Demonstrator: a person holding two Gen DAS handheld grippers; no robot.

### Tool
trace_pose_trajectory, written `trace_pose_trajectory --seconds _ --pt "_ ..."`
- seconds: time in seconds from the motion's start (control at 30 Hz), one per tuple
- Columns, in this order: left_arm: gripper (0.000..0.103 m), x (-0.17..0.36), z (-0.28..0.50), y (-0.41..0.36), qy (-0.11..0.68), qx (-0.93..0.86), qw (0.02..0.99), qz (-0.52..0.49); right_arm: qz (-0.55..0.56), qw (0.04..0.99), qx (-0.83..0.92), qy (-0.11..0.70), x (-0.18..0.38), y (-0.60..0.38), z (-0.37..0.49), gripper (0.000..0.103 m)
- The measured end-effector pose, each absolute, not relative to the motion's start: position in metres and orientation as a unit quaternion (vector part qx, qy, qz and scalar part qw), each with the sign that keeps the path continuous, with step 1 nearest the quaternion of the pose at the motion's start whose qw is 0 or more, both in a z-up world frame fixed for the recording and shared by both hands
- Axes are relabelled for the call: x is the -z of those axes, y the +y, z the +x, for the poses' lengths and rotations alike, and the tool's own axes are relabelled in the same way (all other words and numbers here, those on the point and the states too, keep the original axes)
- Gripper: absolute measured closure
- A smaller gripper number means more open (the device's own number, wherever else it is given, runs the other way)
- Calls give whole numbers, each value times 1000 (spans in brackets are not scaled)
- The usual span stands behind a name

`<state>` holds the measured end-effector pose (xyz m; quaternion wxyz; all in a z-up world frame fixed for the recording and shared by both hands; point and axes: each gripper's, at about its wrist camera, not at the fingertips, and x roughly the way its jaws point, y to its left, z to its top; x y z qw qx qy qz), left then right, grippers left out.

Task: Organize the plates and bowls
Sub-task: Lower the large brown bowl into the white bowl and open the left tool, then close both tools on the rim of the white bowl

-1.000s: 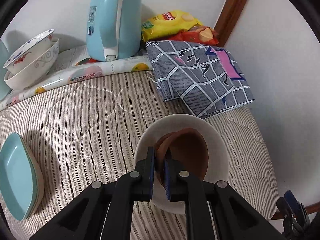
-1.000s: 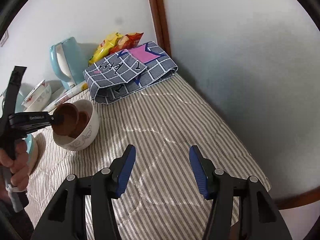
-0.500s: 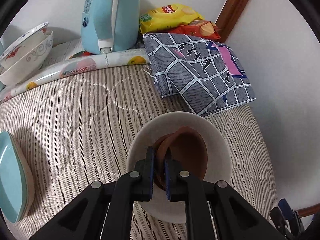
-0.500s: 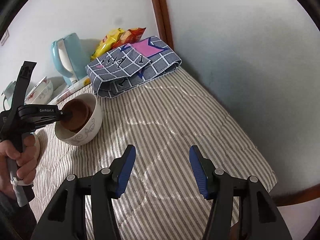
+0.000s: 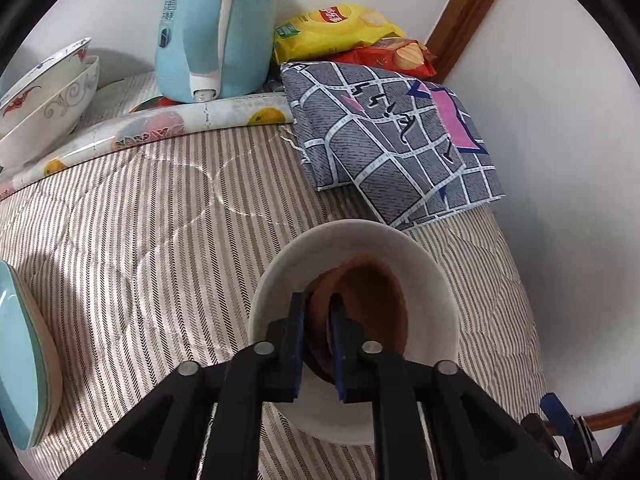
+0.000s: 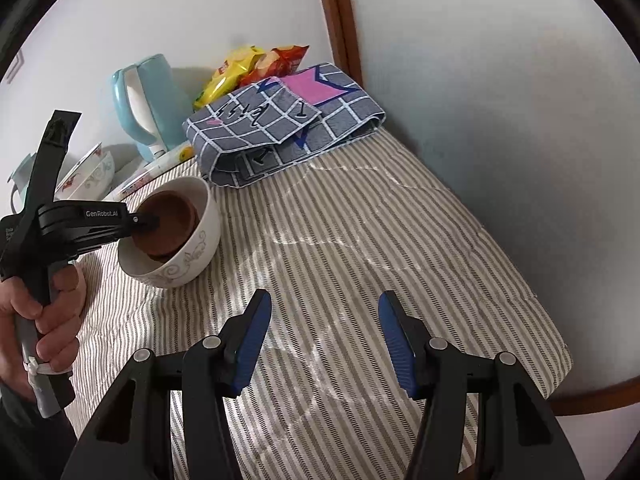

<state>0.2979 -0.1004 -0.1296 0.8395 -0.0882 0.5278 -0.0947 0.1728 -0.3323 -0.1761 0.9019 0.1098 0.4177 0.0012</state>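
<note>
My left gripper is shut on the near rim of a brown bowl, which sits tilted inside a white bowl on the striped cloth. The right wrist view shows the same brown bowl, white bowl and left gripper. My right gripper is open and empty above the cloth, to the right of the bowls. Two stacked patterned white bowls stand at the far left. A stack of light blue plates lies at the left edge.
A light blue kettle stands at the back on a fruit-print mat. A folded grey checked cloth and snack bags lie at the back right by a wooden post. The table edge runs along the right.
My left gripper has lowered the brown bowl deeper into the white bowl. The right gripper has stayed open and shifted slightly.
</note>
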Motion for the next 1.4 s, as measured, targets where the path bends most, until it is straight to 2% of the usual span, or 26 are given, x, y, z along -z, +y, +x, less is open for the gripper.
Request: trace_pose_trajectory --seconds 0.03,0.27,0.6,1.1,1.4 --pt "80 130 298 -101 529 97 839 -85 109 902 -3 418 176 -331 174 48" --pt "79 129 293 -104 530 103 838 -79 100 902 -16 419 174 -321 176 48" --pt "69 99 282 -89 500 101 856 -81 85 909 -44 405 157 -303 195 48" --pt "68 99 274 -54 503 61 858 -87 13 913 -65 402 146 -257 244 48" --pt "68 104 273 -46 504 50 857 -91 17 904 -70 421 157 -254 263 46"
